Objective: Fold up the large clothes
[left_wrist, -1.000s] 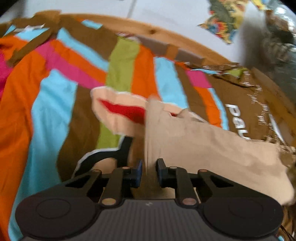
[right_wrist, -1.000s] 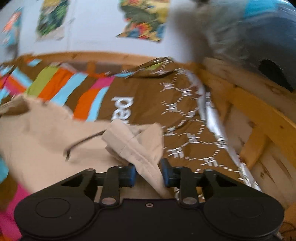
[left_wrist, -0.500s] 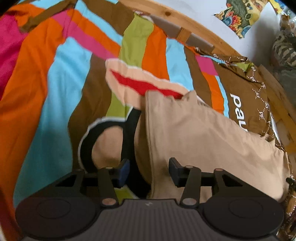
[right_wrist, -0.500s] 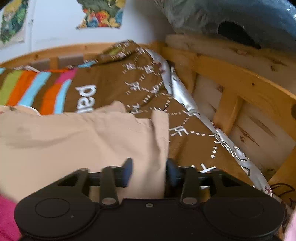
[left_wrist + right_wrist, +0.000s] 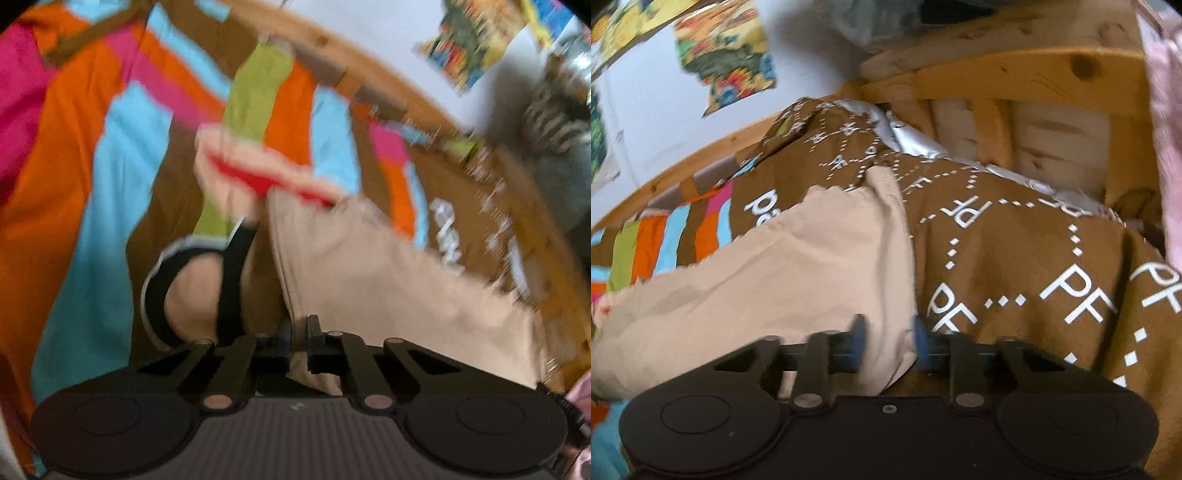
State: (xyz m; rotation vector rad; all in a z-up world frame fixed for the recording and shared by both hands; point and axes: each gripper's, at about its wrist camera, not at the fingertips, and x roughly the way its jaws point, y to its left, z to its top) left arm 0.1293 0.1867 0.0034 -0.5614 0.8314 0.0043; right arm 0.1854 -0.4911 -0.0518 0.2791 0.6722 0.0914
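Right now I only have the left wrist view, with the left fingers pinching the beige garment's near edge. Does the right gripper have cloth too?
Observer: Yes. The right gripper has just been closing its fingers on the beige garment, at its right-hand edge. Cloth fills the gap between them.
Operator: What lies beside that edge?
Observer: The brown cover, printed with white PF letters and dotted lines. It starts right where the garment stops.
Operator: And past the cover?
Observer: A strip of silver sheet, then the slats of the wooden bed frame.
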